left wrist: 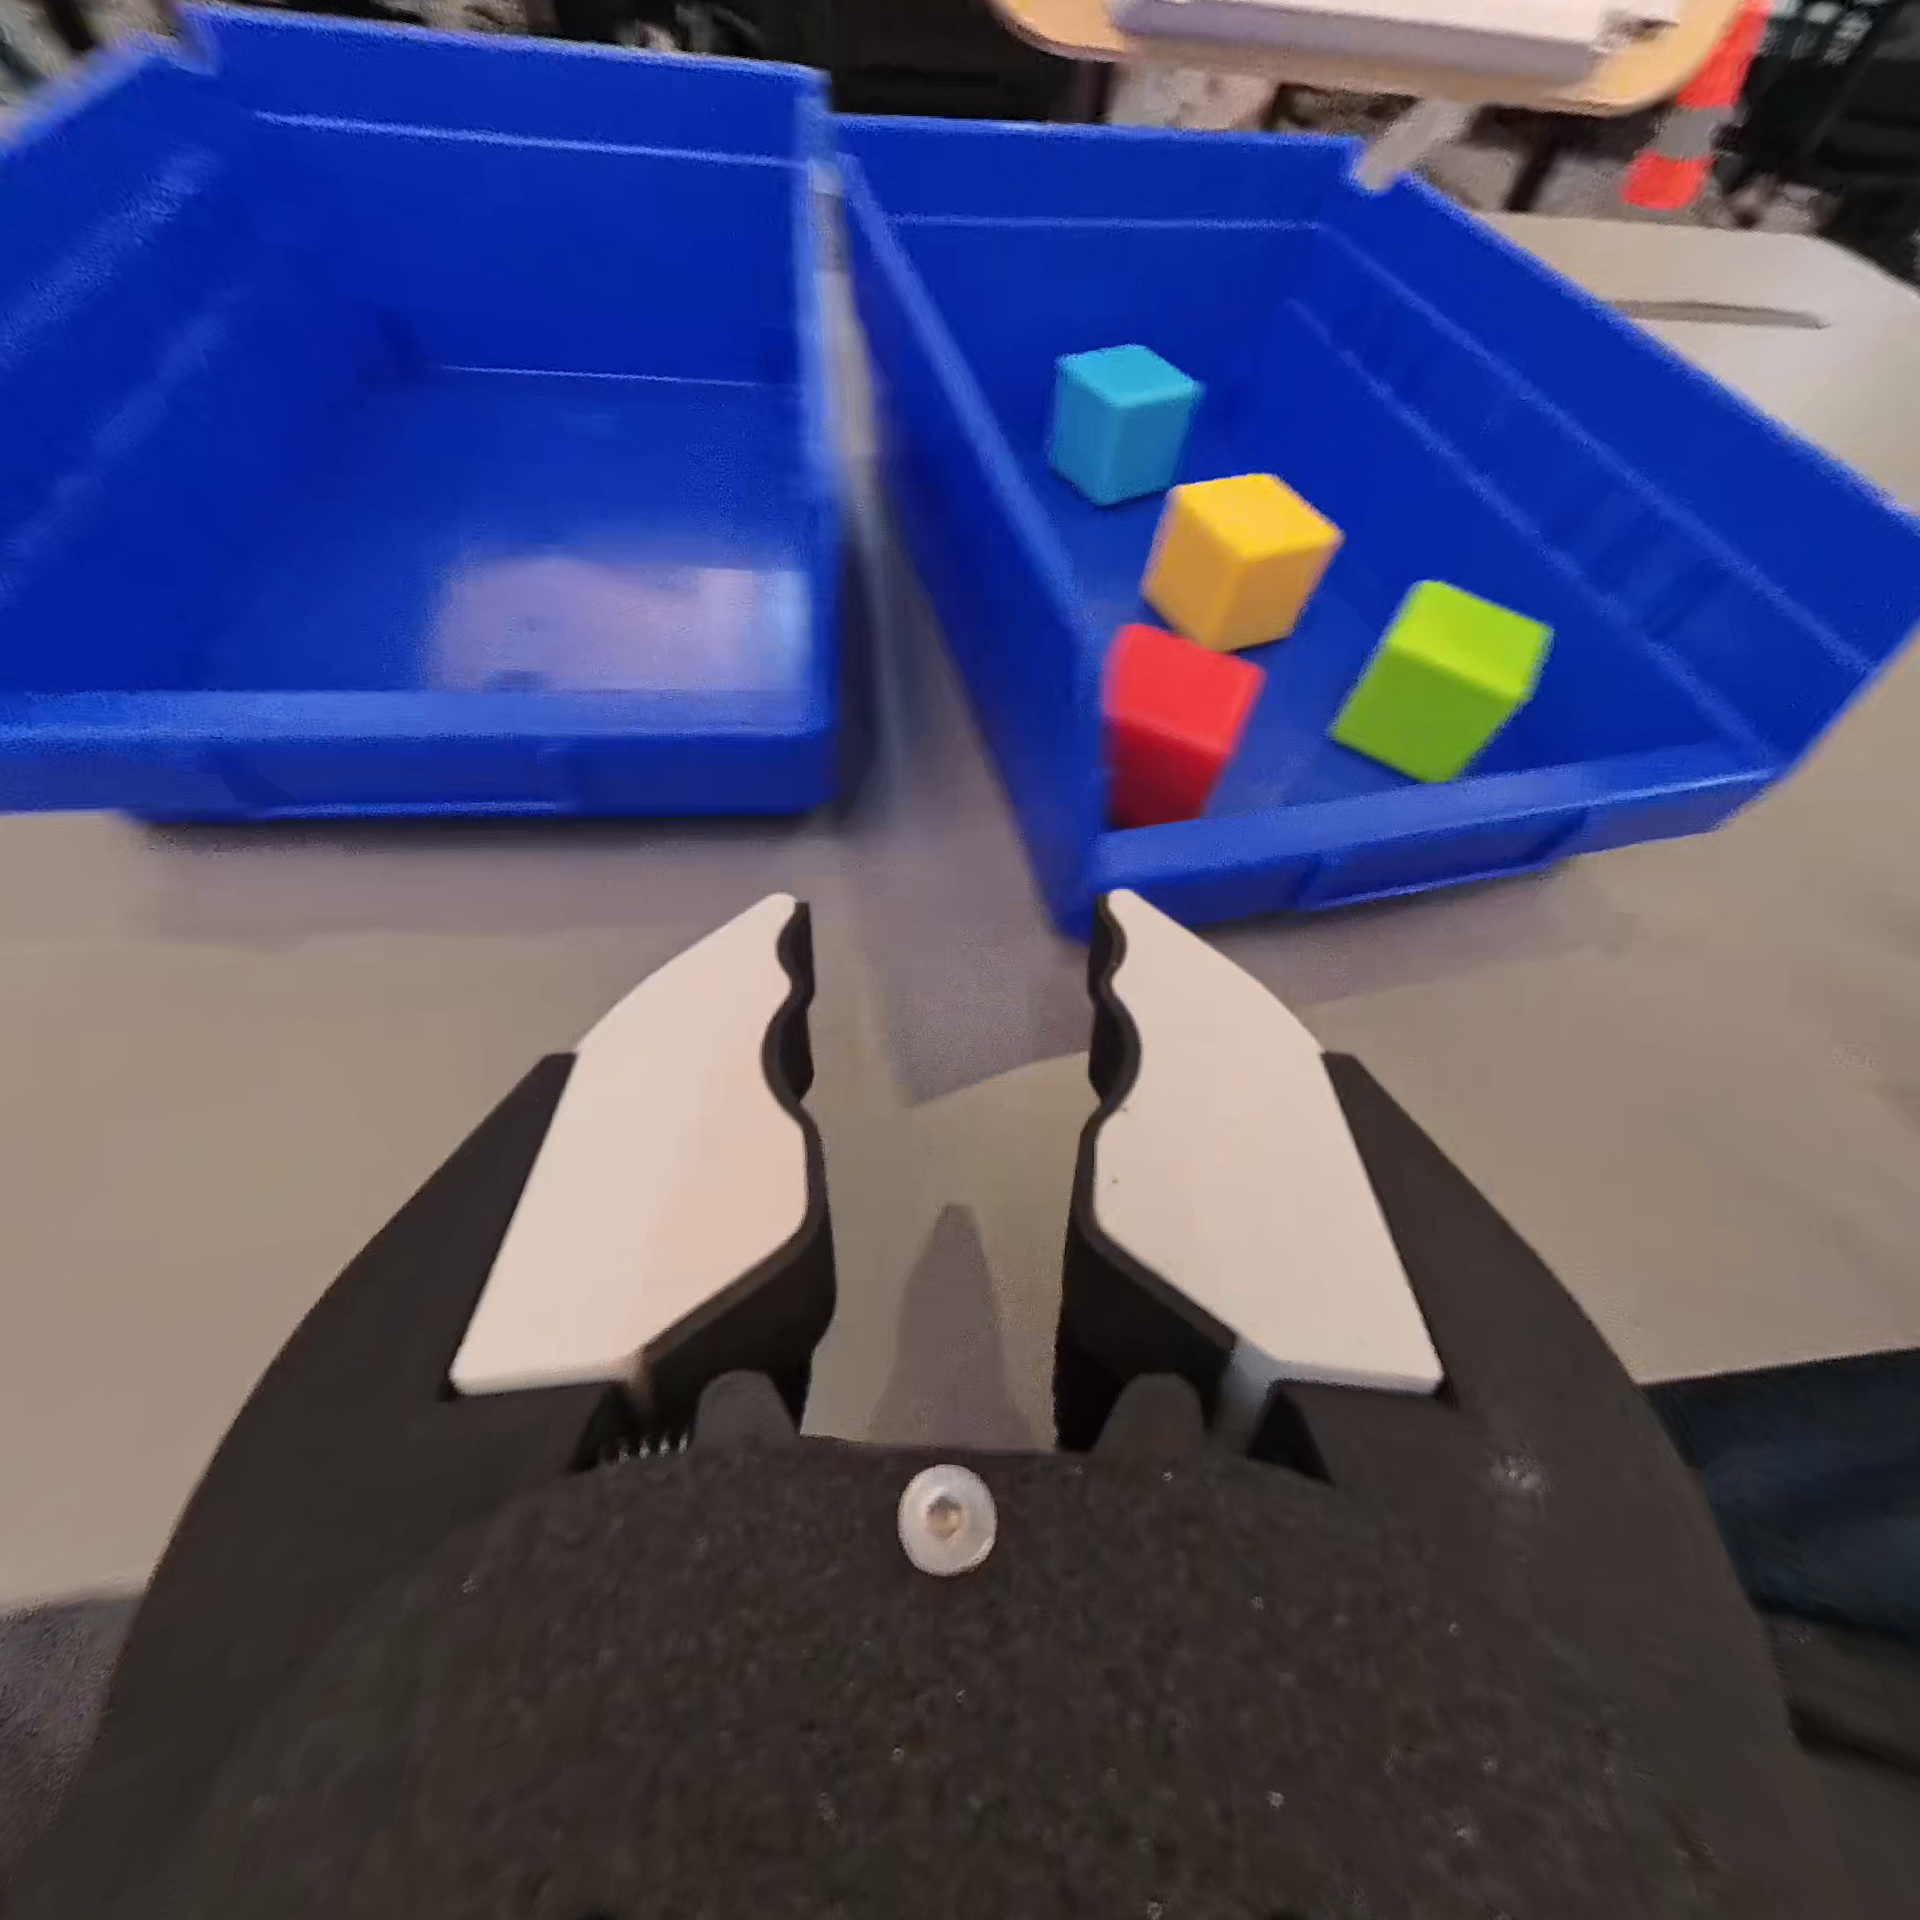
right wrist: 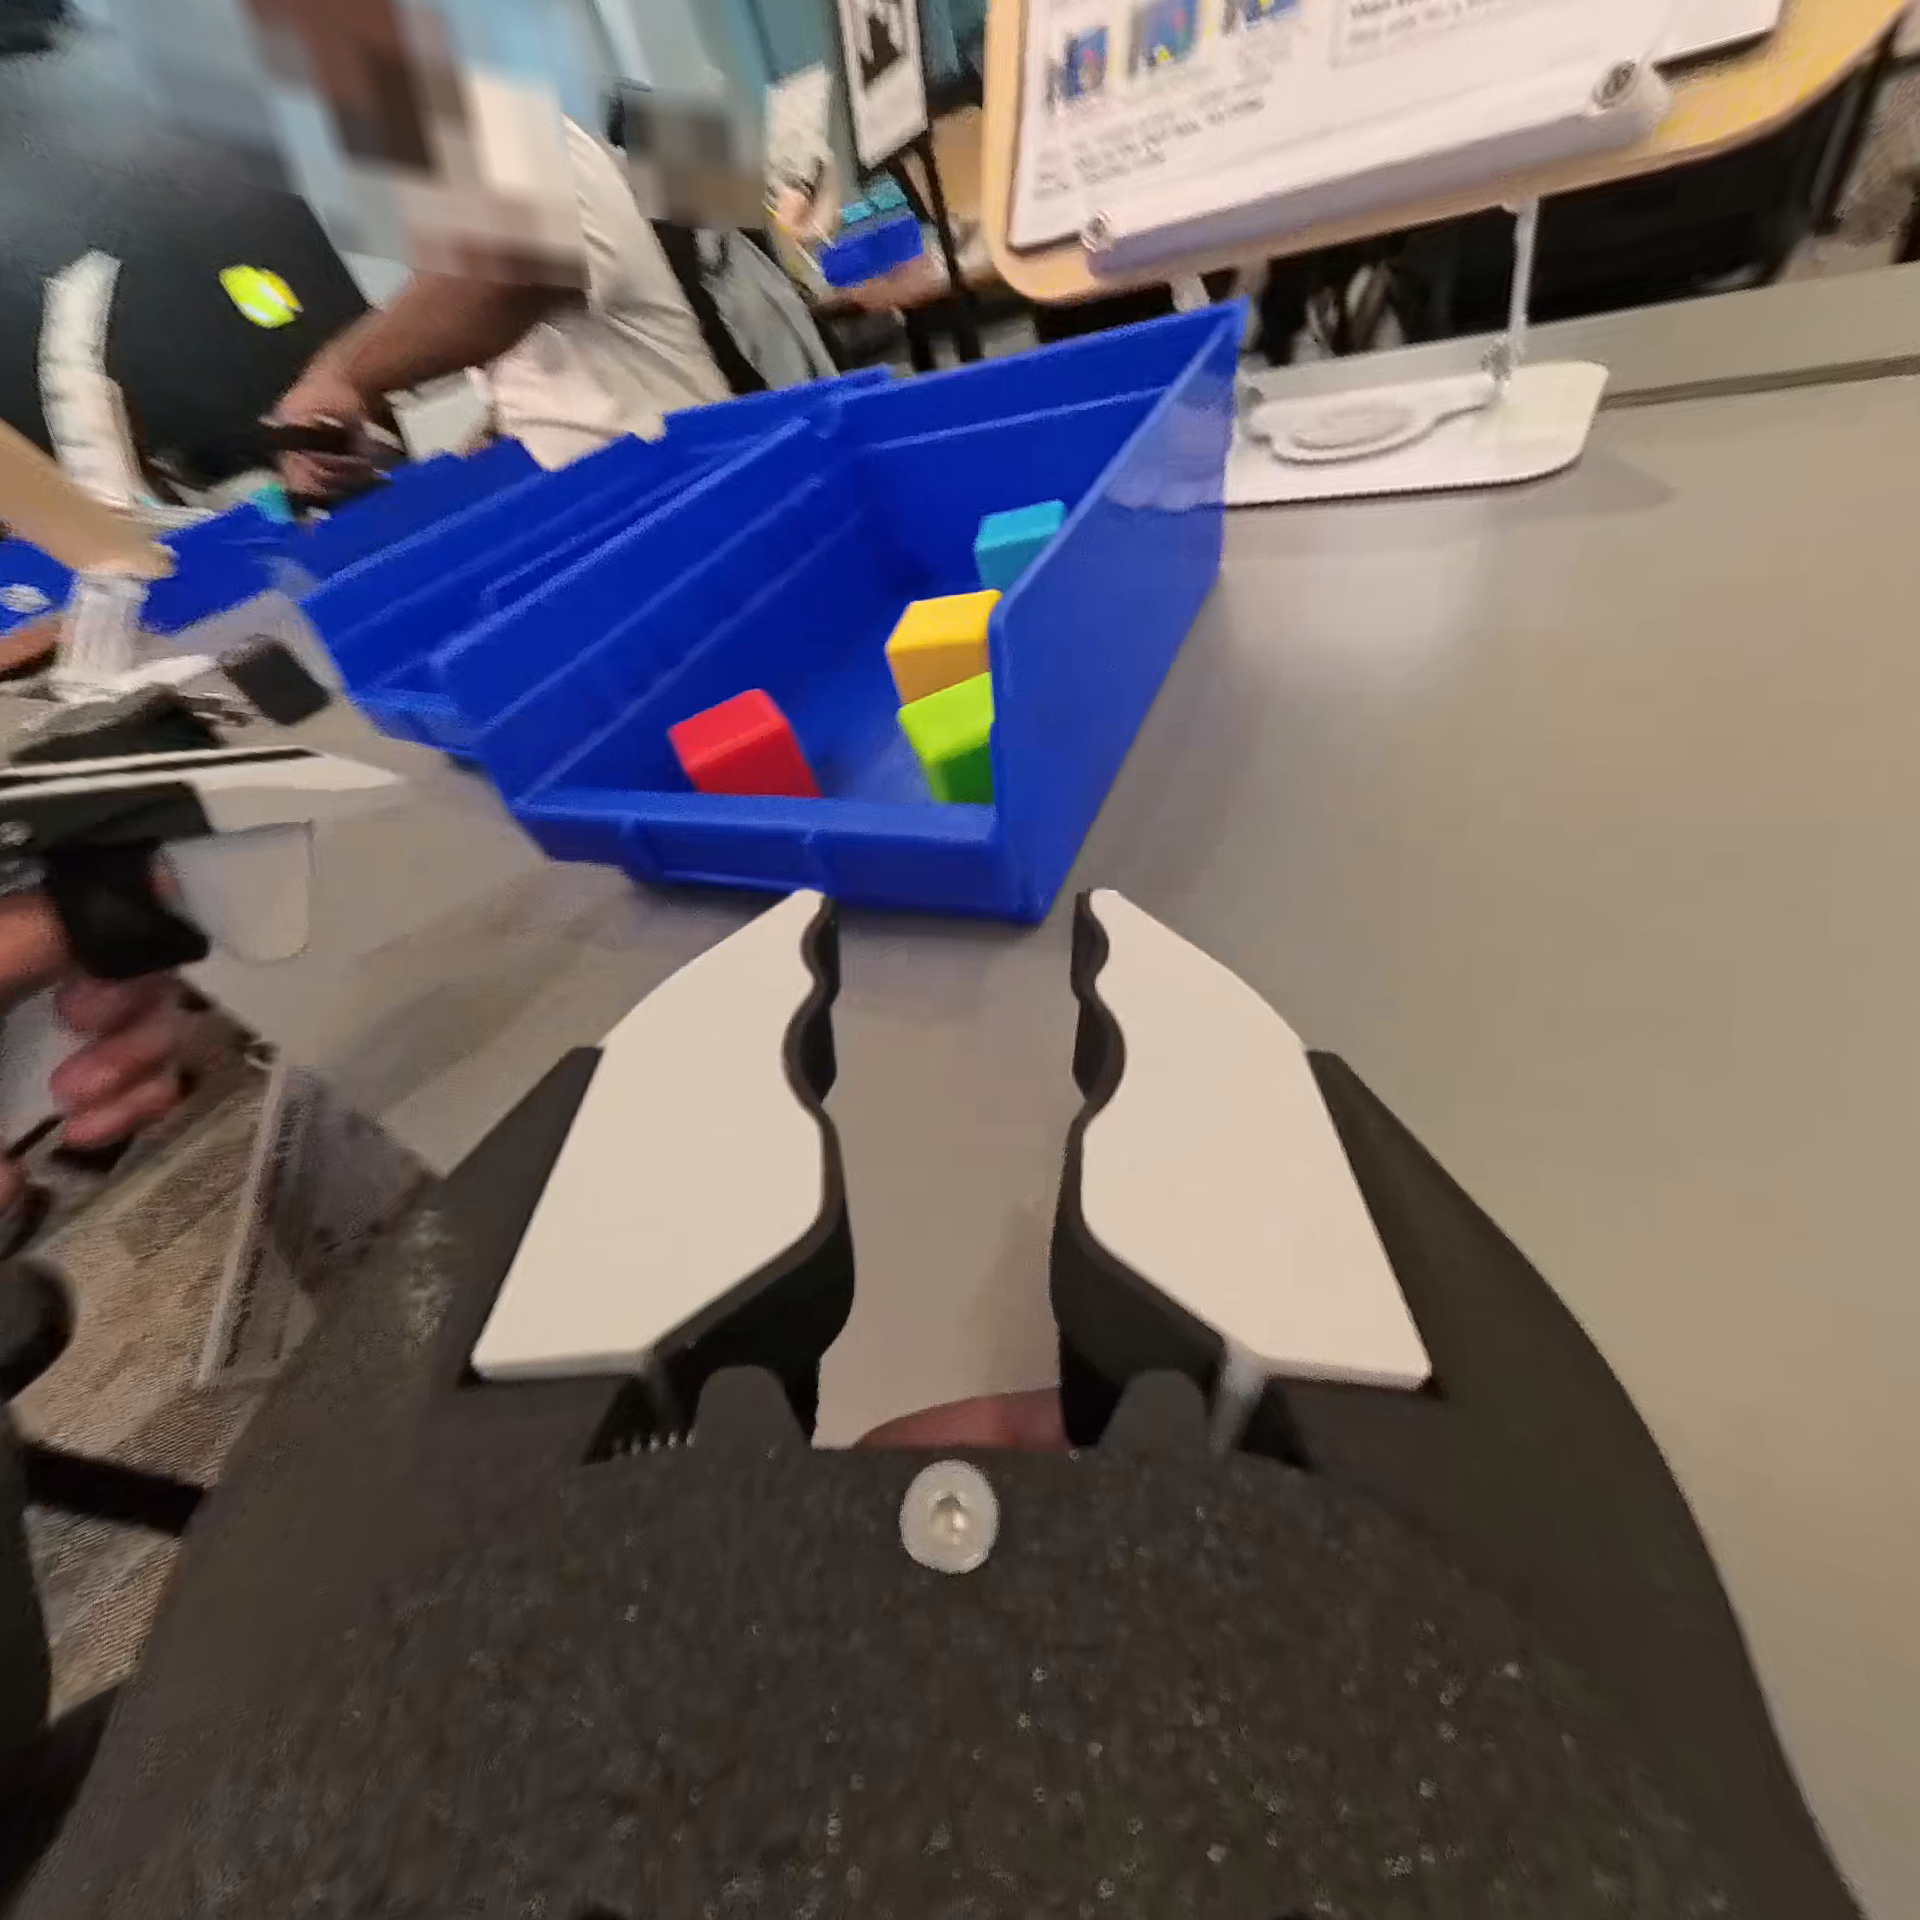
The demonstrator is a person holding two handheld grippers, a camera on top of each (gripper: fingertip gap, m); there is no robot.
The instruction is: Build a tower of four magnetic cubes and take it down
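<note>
Starting build: my left tongs (left wrist: 948,914) and right tongs (right wrist: 951,914) both hovering spread, empty. Next reaching red cube (left wrist: 1179,717) at one o'clock in bin (left wrist: 1351,873).

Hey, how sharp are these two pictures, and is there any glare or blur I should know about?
Left wrist view: left hand-held gripper is sharp, the bins smear with motion blur, and glare whitens the empty bin floor. Right wrist view: right hand-held gripper is crisp, the cubes' bin is soft, and the left edge streaks heavily.
</note>
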